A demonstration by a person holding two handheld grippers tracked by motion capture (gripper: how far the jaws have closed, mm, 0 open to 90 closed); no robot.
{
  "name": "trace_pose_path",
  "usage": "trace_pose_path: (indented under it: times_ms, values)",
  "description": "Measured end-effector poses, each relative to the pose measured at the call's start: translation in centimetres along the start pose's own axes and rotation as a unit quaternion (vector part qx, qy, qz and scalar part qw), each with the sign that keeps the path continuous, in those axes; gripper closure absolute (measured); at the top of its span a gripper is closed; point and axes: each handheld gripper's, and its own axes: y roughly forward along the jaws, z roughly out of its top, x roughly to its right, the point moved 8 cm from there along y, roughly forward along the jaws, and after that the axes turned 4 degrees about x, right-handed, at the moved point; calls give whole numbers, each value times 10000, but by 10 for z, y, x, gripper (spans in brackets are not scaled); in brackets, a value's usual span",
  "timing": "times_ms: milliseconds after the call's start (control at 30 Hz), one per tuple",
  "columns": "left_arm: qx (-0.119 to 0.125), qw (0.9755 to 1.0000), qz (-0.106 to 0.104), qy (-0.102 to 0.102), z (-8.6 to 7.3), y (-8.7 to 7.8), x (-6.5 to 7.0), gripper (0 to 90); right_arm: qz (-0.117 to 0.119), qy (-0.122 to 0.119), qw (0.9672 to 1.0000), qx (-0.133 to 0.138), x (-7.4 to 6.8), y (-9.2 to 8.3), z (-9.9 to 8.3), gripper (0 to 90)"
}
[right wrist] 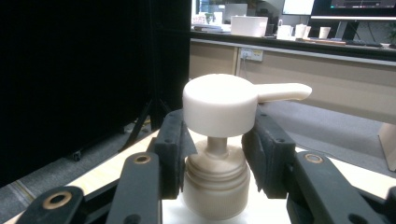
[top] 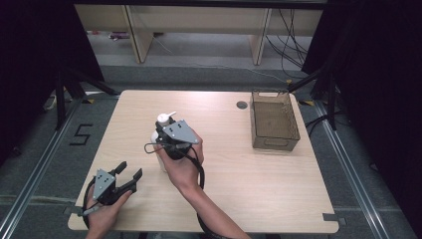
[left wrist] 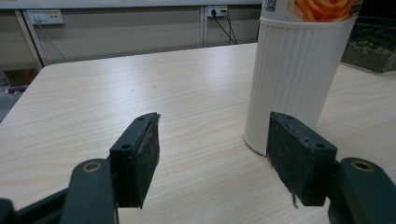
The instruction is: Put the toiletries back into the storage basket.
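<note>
A white ribbed pump bottle [top: 160, 152] stands upright left of the table's middle. Its pump head [right wrist: 224, 102] has a spout pointing right in the right gripper view. My right gripper [right wrist: 217, 158] comes at the bottle's top from the near side, its two black pads closed on the screw collar [right wrist: 215, 182] under the pump head. In the high view the right gripper [top: 164, 132] and its grey plate cover the bottle's neck. My left gripper [top: 130, 169] is open near the front left edge, just above the table, with the bottle's base [left wrist: 289, 93] ahead of its right jaw and apart from it.
A clear brownish basket [top: 274, 142] stands at the back right of the wooden table [top: 259, 179]. A small round grommet [top: 242, 104] sits near the far edge. Dark stands and cables flank the table on the floor.
</note>
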Motion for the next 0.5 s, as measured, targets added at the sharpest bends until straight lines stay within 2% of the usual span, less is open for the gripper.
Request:
trace_pose_path:
  times_ms: [167, 200, 233, 300, 333, 433, 500]
  values:
    - [2, 10000, 0, -4, 0, 0, 0, 344, 38, -46, 9999, -91, 1, -2, 0, 611]
    - [5, 10000, -5, -7, 0, 0, 0, 344, 86, 121, 9998, -95, 1, -3, 0, 611]
    - [5, 10000, -5, -7, 0, 0, 0, 344, 86, 121, 9998, -95, 1, -3, 0, 611]
    - [60, 10000, -24, -30, 1, 1, 0, 344, 91, 151, 9998, -98, 5, -5, 1, 612]
    - [3, 10000, 3, -10, 0, 0, 0, 344, 79, 244, 9997, -31, 9, -8, 4, 613]
    - [-2, 10000, -1, -3, 0, 0, 0, 344, 101, 202, 9997, 12, 13, -11, 8, 613]
    - [0, 10000, 2, -1, 0, 0, 0, 344, 35, 201, 9998, 7, 18, -16, 12, 613]
